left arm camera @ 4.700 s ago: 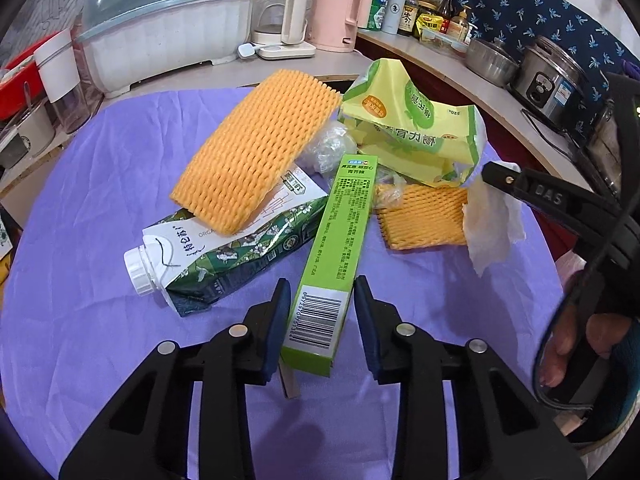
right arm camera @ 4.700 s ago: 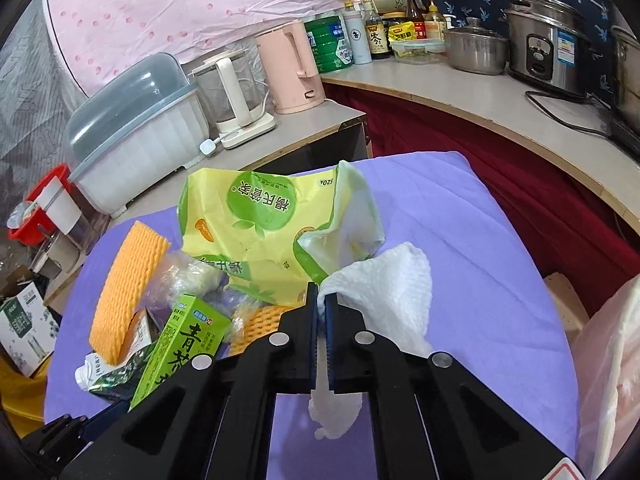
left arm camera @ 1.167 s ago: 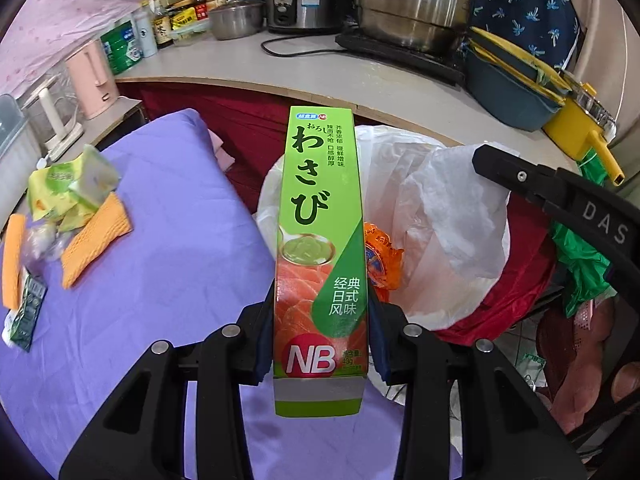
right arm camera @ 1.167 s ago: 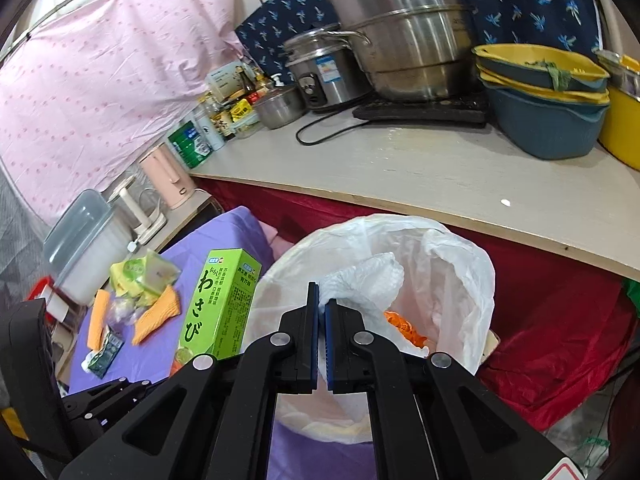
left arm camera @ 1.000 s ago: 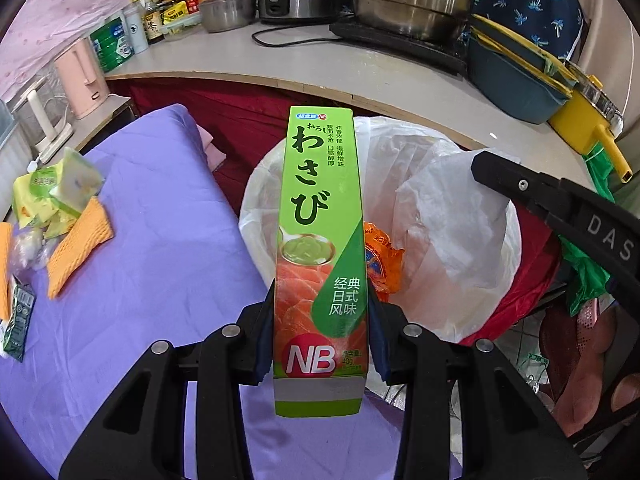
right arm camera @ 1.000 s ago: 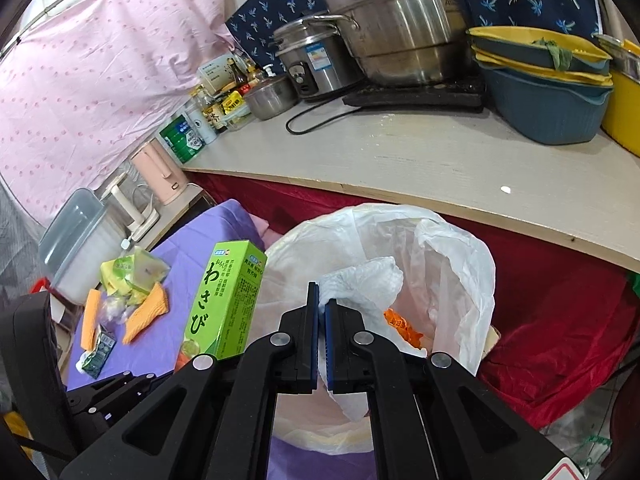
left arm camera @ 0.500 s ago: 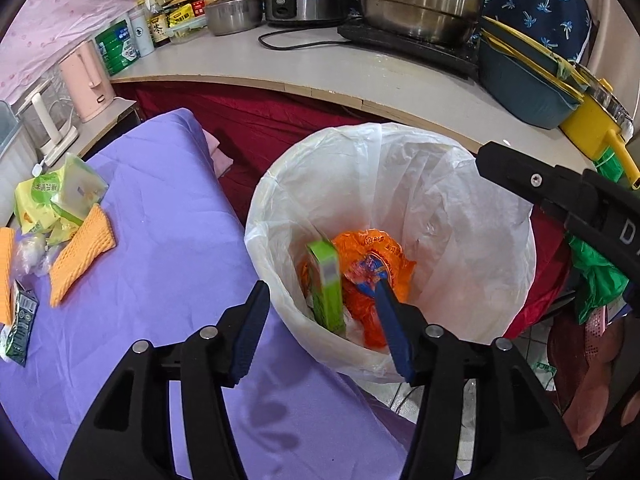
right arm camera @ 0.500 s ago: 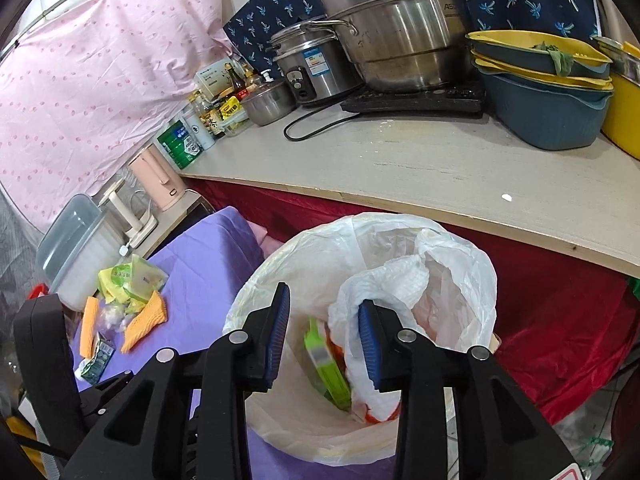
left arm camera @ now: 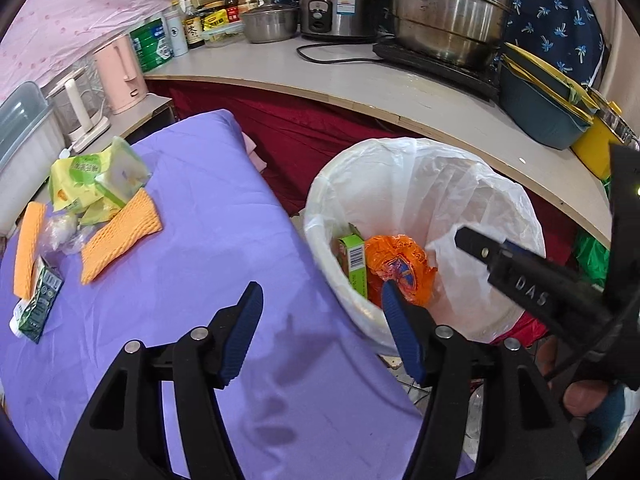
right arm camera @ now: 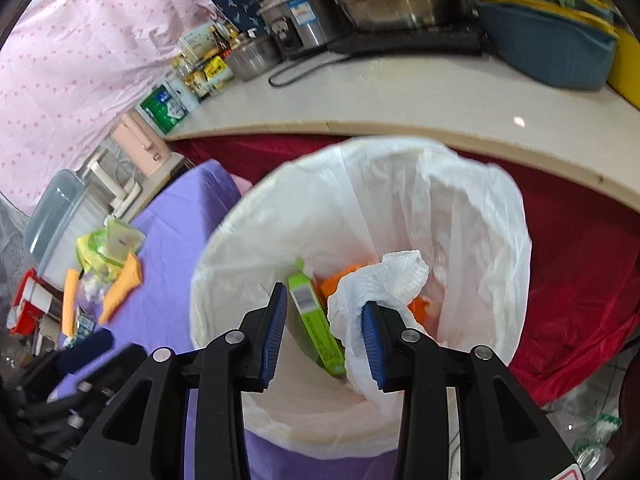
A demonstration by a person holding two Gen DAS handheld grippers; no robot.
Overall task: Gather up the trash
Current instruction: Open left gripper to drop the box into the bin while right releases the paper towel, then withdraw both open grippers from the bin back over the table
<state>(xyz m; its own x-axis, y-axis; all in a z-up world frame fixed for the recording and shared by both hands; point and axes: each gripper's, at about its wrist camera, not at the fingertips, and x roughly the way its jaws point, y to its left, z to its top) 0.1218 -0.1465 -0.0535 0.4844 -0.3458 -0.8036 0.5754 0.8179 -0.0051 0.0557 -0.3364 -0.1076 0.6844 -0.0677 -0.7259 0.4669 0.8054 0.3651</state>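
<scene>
My left gripper (left arm camera: 320, 312) hangs over the edge of the purple table (left arm camera: 192, 264) beside the bin (left arm camera: 424, 184), its jaws opening with nothing between them. My right gripper (right arm camera: 325, 328) points down into the bin (right arm camera: 360, 184), jaws apart and pinching nothing; the white paper towel (right arm camera: 384, 280) drapes against its right finger. The green box (right arm camera: 314, 320) stands on end inside the bin next to an orange wrapper (left arm camera: 400, 264). Toward the table's far left corner lie a yellow-green bag (left arm camera: 96, 176), two orange foam nets (left arm camera: 120, 236), and a green carton (left arm camera: 38, 304).
</scene>
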